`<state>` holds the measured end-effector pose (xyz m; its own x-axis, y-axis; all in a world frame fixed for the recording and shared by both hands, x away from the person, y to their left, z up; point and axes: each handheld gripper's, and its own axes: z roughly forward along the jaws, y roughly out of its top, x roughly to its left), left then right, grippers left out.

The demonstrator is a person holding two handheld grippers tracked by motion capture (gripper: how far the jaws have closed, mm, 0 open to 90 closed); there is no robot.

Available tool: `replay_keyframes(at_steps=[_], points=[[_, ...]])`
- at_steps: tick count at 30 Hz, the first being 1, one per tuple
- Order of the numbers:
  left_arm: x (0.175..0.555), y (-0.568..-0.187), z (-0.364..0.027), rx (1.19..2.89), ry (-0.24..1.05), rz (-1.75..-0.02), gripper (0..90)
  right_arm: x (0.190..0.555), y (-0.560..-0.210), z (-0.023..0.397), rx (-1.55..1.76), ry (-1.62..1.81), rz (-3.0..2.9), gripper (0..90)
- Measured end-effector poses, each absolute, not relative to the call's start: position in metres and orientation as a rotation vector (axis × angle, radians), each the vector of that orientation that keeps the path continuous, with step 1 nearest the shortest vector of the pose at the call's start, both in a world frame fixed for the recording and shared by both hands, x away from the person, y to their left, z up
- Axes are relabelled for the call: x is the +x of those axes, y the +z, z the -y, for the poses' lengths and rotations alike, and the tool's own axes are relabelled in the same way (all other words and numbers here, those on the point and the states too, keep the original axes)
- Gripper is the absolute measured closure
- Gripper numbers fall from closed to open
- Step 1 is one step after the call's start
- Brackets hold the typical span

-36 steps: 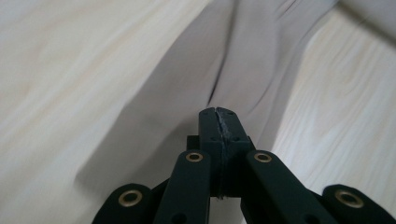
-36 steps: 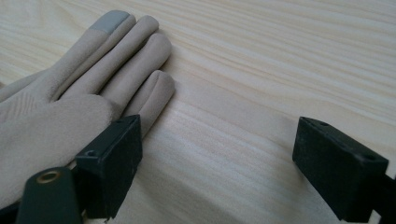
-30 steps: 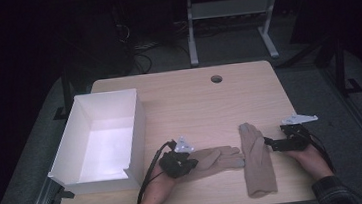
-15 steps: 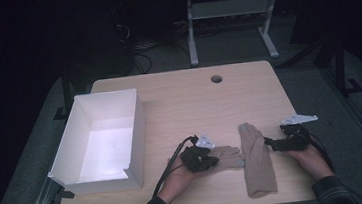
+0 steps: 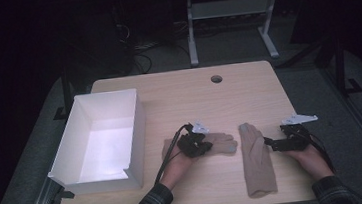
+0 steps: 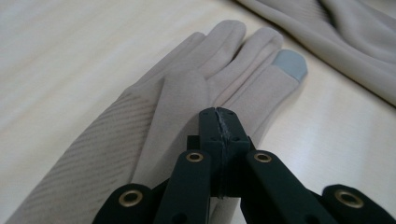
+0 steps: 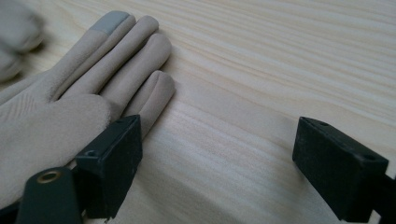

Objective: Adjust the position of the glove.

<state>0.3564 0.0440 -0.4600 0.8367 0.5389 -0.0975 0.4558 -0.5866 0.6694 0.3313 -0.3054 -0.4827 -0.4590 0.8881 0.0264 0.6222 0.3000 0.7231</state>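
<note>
Two beige knit gloves lie near the front of the wooden table (image 5: 194, 100). The left glove (image 5: 223, 142) (image 6: 187, 88) lies crosswise with its fingers pointing right and a grey patch on one fingertip. My left gripper (image 5: 206, 146) (image 6: 218, 116) is over its palm, jaws pressed together, and I see no fabric between them. The right glove (image 5: 257, 162) (image 7: 65, 102) lies lengthwise, fingers toward the far side. Just to its right my right gripper (image 5: 269, 144) (image 7: 215, 154) stands open and low over bare wood, one jaw at the edge of the glove's little finger.
A white open box (image 5: 134, 131) stands at the table's left side, with nothing visible inside it. A round cable hole (image 5: 216, 79) sits near the far edge. Beyond the table, metal legs of other furniture stand on a dark floor.
My left gripper has slid to the right, from the glove's cuff end to over its palm, jaws staying shut. The gloves and my right gripper have kept their places.
</note>
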Motion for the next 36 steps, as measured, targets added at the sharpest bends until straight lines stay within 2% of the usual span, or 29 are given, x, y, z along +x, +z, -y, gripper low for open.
replay_keyframes(at_steps=[4,11,18,22,28,36], points=[[0.372,-0.461,-0.054,2.241,0.181,-0.808,89.7,0.331,-0.483,0.305,1.353,0.96,-2.194,15.6],[0.37,-0.446,-0.07,2.205,0.25,-0.823,89.6,0.331,-0.483,0.305,1.352,0.96,-2.195,15.6],[0.37,-0.448,-0.104,2.234,0.342,-0.953,89.6,0.331,-0.483,0.305,1.352,0.96,-2.196,15.6],[0.363,-0.454,-0.108,2.279,0.316,-0.975,89.6,0.331,-0.483,0.305,1.352,0.961,-2.196,15.6],[0.345,-0.455,-0.105,2.327,0.262,-0.919,89.6,0.331,-0.483,0.305,1.352,0.961,-2.195,15.6],[0.313,-0.457,-0.087,2.332,0.109,-0.79,89.6,0.331,-0.483,0.305,1.352,0.961,-2.196,15.6]])
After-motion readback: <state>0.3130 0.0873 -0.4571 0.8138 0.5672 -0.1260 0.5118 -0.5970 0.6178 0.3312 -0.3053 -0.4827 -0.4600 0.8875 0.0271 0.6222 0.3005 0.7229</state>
